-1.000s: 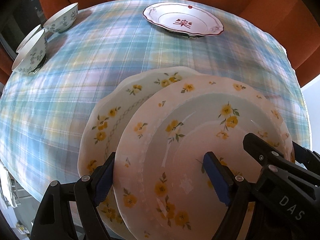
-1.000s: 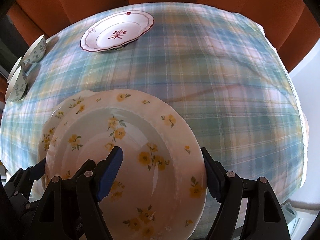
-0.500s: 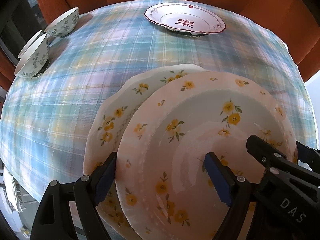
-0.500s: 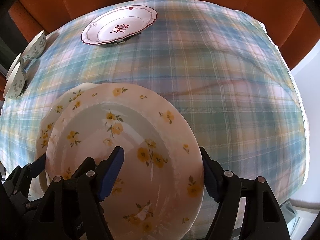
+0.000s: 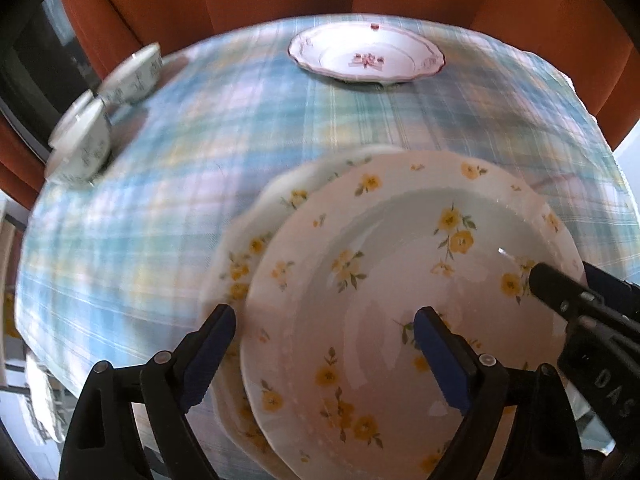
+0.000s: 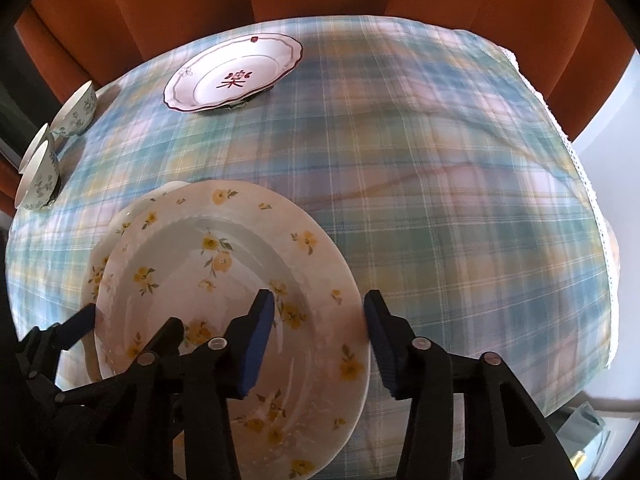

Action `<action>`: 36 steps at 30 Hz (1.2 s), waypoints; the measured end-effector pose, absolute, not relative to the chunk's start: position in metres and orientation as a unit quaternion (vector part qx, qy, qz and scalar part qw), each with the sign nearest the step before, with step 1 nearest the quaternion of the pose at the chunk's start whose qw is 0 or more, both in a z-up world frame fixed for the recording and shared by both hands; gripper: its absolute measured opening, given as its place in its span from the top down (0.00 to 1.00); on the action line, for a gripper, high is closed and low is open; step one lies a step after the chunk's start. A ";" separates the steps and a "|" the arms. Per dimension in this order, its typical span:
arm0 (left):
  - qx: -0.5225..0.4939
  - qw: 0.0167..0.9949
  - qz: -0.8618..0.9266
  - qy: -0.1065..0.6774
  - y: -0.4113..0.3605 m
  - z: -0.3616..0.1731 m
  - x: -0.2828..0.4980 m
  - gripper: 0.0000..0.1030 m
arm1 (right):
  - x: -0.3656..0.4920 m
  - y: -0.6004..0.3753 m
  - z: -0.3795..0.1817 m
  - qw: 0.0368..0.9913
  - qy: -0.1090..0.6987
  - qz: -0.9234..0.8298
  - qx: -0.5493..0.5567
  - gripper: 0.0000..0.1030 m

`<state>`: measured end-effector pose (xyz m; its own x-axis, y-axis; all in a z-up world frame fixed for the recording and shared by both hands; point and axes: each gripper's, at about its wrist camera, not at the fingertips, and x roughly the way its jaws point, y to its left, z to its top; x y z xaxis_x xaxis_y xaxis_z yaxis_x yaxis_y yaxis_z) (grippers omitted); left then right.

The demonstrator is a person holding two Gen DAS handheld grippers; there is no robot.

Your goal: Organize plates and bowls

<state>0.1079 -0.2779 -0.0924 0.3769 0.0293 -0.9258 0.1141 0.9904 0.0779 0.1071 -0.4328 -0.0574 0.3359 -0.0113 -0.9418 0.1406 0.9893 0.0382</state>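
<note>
Nearest, the yellow-flowered plate [image 6: 224, 288] lies face up, overlapping a matching plate [image 5: 256, 236] beneath it that shows at its left edge, both at the near edge of the plaid tablecloth [image 6: 420, 200]. The right gripper [image 6: 320, 336] straddles its right rim, jaws just closing yet pads apart from it, while the left gripper [image 5: 324, 356] straddles the left rim, jaws just widening. Farther off sit a red-patterned plate [image 5: 366, 58] and, far left, stacked bowls [image 5: 82, 142] beside a single bowl [image 5: 134, 74].
</note>
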 end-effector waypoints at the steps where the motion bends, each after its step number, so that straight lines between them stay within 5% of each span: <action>1: 0.066 0.828 -0.024 0.556 -0.277 -0.091 0.108 0.08 | 0.107 -0.432 -0.058 0.815 0.575 -0.045 0.054 0.53; 27: 0.057 0.823 -0.041 0.563 -0.256 -0.080 0.099 0.08 | 0.109 -0.414 -0.064 0.805 0.589 -0.042 0.061 0.52; 36: 0.061 0.829 -0.085 0.549 -0.235 -0.057 0.106 0.08 | 0.101 -0.386 -0.033 0.824 0.560 -0.053 0.074 0.32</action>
<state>0.1062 -0.2346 -0.0570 0.3830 -0.0747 -0.9207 0.2079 0.9781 0.0071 0.1014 -0.3860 -0.0330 0.3677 -0.0047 -0.9299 0.1712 0.9832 0.0627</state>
